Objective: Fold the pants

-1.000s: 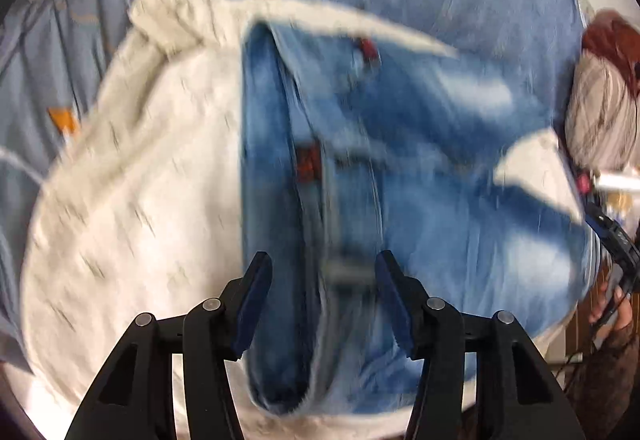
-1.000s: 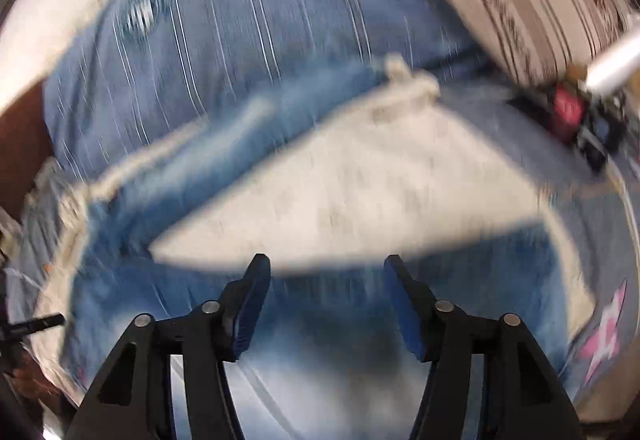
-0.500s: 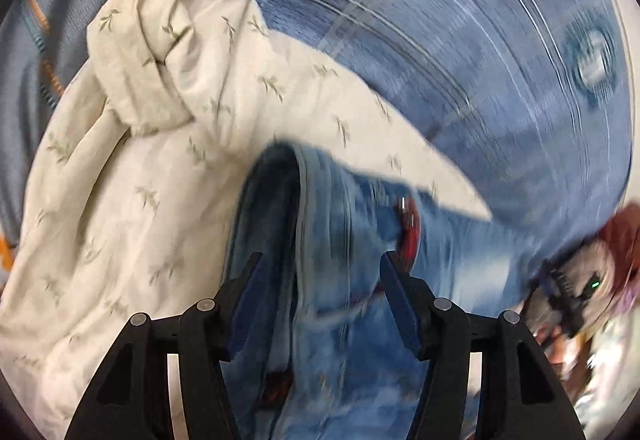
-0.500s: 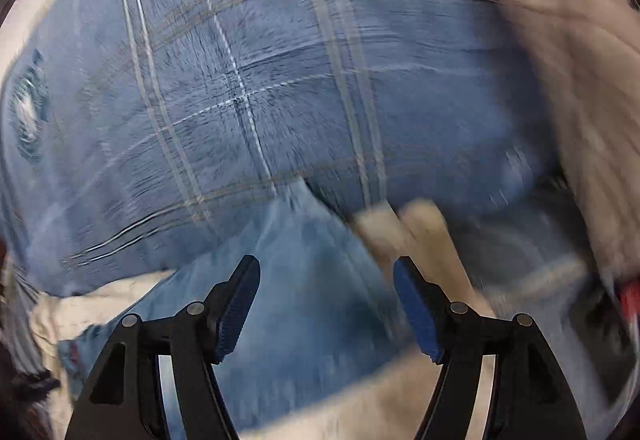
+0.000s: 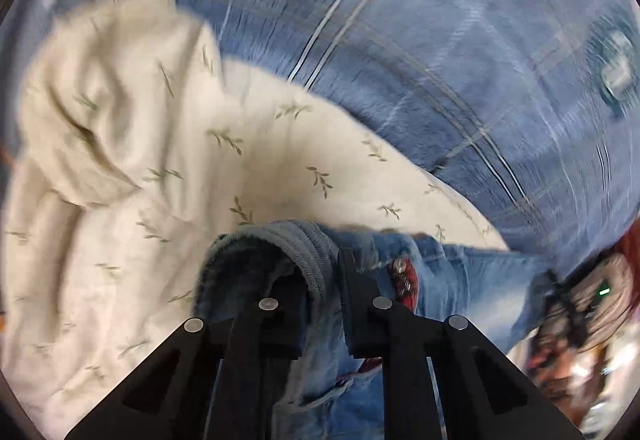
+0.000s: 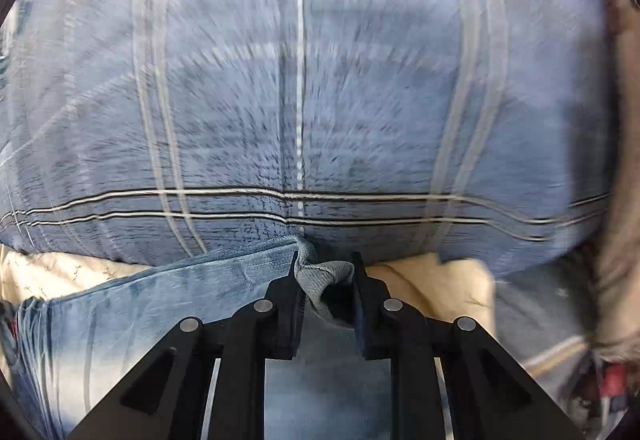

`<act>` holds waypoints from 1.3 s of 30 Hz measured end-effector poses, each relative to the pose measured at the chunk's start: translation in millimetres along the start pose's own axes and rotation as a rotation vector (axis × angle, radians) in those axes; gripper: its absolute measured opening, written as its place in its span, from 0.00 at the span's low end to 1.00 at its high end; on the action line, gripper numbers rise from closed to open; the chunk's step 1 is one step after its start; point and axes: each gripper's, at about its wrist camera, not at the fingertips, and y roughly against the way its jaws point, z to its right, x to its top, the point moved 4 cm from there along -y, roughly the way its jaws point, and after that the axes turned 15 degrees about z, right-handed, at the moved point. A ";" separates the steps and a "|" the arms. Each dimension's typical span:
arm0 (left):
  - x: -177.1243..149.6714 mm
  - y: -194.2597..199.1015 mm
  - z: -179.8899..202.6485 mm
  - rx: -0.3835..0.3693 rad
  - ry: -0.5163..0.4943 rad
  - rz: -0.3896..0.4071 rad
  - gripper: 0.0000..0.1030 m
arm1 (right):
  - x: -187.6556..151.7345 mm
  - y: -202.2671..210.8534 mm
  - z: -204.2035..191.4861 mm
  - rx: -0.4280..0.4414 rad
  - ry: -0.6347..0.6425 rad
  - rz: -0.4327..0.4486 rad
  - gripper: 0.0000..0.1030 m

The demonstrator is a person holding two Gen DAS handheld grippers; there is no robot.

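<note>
Both pairs of jaws nearly together, each pinching a thick hemmed edge of the faded blue denim pants (image 6: 168, 292): left gripper (image 5: 320, 276) clamped on a rolled, ribbed fold beside a red patch, right gripper (image 6: 324, 276) clamped on a bunched corner of the hem. Soft but fairly heavy cloth by the look of it, likely to sag and drag between the two holds, so best taken at doubled seams. Pants spread across a cream leaf-print blanket (image 5: 132, 176), on a blue plaid bedspread (image 6: 304, 88).
</note>
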 end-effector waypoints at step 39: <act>-202.6 278.3 -123.4 -0.295 0.122 -0.050 0.51 | -255.8 299.2 -163.4 0.696 -0.642 -0.227 0.76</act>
